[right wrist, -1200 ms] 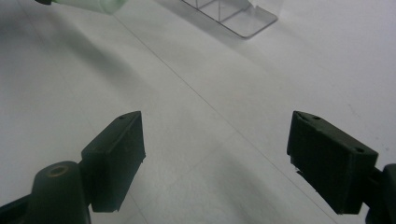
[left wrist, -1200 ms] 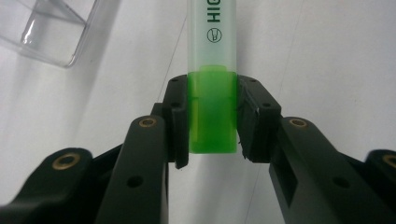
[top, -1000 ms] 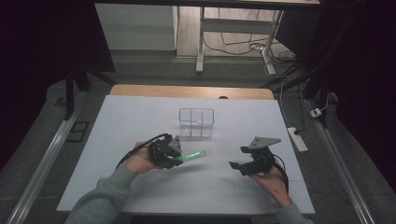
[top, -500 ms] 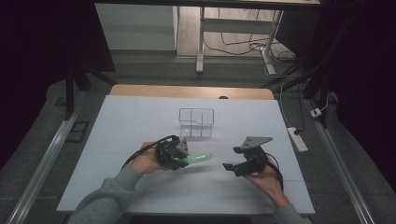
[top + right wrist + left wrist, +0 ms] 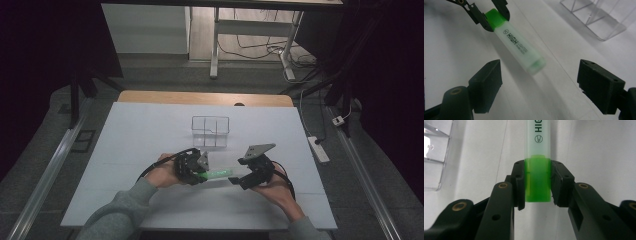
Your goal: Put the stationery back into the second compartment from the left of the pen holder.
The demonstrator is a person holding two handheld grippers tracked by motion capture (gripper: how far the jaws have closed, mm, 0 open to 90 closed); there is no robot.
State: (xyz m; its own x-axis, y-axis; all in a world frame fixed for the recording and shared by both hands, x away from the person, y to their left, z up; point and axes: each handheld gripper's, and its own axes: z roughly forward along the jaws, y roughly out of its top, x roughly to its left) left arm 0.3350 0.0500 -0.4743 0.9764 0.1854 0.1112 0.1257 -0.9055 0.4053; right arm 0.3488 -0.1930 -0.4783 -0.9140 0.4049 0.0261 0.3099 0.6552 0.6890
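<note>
Left gripper view gives me the clearest read: my left gripper [image 5: 537, 183] is pinching the green highlighter [image 5: 537, 157] by its solid green end, one pad on either flank, and the frosted barrel with its printed lettering runs straight out ahead of the jaws. In the high view that highlighter [image 5: 216, 174] lies roughly level just above the white table [image 5: 125, 135], on the near side of the clear divided organizer [image 5: 210, 131] and apart from it. My right gripper [image 5: 539, 85] is spread wide, with the highlighter's far tip [image 5: 536, 65] ahead of it and not yet between the pads; I judge a handover or a pull on that tip is the step in hand. The hold is what worries me: the left pads bite only a short length at one end, so the long barrel has leverage, and any knock from a right jaw arriving off line could pivot the pen in the grip or flick it out onto the table. The tip looks blurred in the right gripper view, so my aim there is poorer than I would like. If the right jaws close on the smooth frosted barrel instead of the tip, I expect they could slide. Swinging the pen toward the organizer risks clipping its thin wall and shoving it.
</note>
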